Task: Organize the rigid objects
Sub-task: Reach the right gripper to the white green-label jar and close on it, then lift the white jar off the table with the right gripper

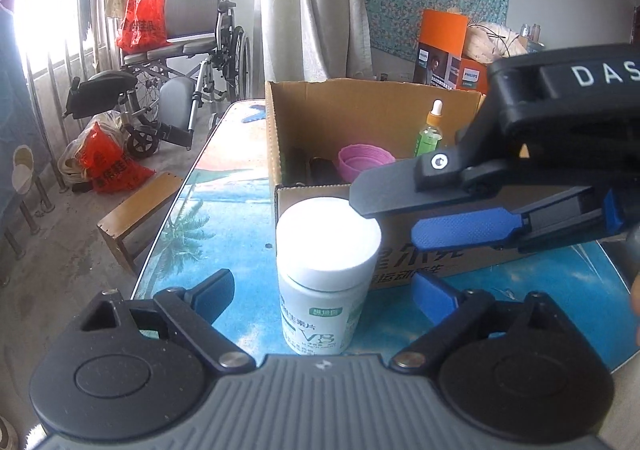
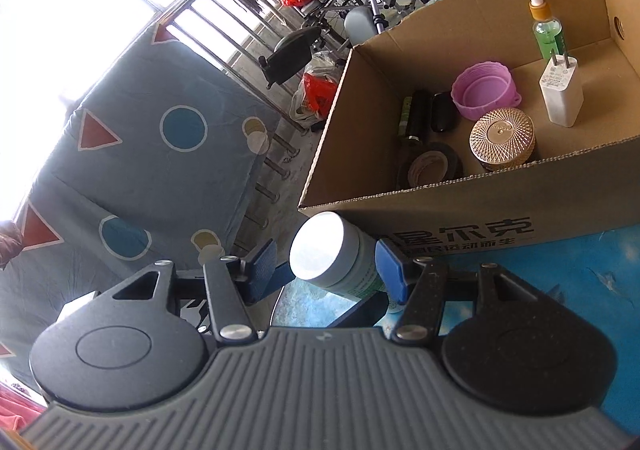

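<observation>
Now we see left gripper (image 1: 324,290) spread wide, pads clear of white bottle (image 1: 326,274) standing between them on blue table (image 1: 224,218). Right gripper (image 2: 334,262) half-open, empty, fingers (image 1: 452,232) beside bottle cap, not touching. Bottle just before cardboard box (image 2: 480,206) holding purple cup (image 2: 484,90), charger (image 2: 560,90), dropper bottle (image 2: 546,30).

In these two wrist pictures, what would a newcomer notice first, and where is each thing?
First is the white pill bottle, upright on the blue table in front of the cardboard box, between the wide-apart fingers of the left gripper. The right gripper reaches in beside the bottle's cap. Inside the box, a pink cup and a gold patterned jar stand out.
</observation>
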`<action>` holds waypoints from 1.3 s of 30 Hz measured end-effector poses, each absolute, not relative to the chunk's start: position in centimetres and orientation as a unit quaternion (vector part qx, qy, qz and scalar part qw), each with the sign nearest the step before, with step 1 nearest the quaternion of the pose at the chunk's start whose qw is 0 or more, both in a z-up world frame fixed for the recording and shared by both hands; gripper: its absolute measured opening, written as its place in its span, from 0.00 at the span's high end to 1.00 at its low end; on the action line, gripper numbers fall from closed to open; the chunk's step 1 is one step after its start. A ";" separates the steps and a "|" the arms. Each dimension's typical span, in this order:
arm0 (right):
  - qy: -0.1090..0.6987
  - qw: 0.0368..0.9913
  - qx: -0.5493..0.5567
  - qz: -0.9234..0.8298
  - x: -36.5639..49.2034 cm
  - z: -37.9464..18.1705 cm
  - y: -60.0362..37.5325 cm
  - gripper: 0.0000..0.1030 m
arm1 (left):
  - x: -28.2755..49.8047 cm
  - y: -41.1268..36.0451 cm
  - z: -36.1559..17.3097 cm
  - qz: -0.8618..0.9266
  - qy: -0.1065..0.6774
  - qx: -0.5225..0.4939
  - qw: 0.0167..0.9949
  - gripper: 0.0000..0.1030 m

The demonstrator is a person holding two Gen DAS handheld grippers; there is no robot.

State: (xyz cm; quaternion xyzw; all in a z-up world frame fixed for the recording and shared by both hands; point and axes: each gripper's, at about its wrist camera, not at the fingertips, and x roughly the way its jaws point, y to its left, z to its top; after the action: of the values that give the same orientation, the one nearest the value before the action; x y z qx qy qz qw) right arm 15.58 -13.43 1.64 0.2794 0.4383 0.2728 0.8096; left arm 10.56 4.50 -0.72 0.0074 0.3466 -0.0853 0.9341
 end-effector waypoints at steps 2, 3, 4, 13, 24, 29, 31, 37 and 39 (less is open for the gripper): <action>0.446 0.807 0.281 0.266 16.3 1.1 -12.9 0.48 | 11.0 4.8 -1.1 -0.085 0.351 0.006 0.932 0.12; 0.450 0.805 0.282 0.264 16.6 0.8 -12.6 0.48 | 11.2 4.9 -1.3 -0.086 0.354 0.005 0.931 0.14; 0.453 0.804 0.283 0.261 16.9 0.4 -12.5 0.48 | 11.4 5.0 -1.4 -0.087 0.357 0.002 0.930 0.15; 0.468 0.794 0.299 0.249 18.5 -1.0 -11.9 0.53 | 12.0 5.5 -1.9 -0.103 0.361 -0.017 0.927 0.32; 0.465 0.791 0.310 0.249 18.8 -1.0 -11.9 0.58 | 11.7 4.7 -1.7 -0.106 0.350 -0.011 0.931 0.46; 0.464 0.792 0.310 0.248 18.4 -0.9 -12.1 0.60 | 11.3 4.5 -1.3 -0.107 0.347 -0.008 0.932 0.47; 0.462 0.793 0.311 0.248 18.2 -0.7 -12.2 0.60 | 11.1 4.4 -1.2 -0.107 0.346 -0.007 0.932 0.47; 0.454 0.794 0.314 0.255 17.4 -0.2 -12.6 0.60 | 10.1 4.1 -0.4 -0.103 0.337 0.000 0.936 0.47; 0.449 0.794 0.316 0.261 16.9 0.3 -12.7 0.60 | 9.5 4.0 0.2 -0.102 0.331 0.005 0.938 0.47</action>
State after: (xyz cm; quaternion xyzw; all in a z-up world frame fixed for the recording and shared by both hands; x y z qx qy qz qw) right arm 16.94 -12.71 0.31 0.3155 0.4493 0.2607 0.7941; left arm 9.47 4.00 0.21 0.0049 0.3313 -0.1016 0.9380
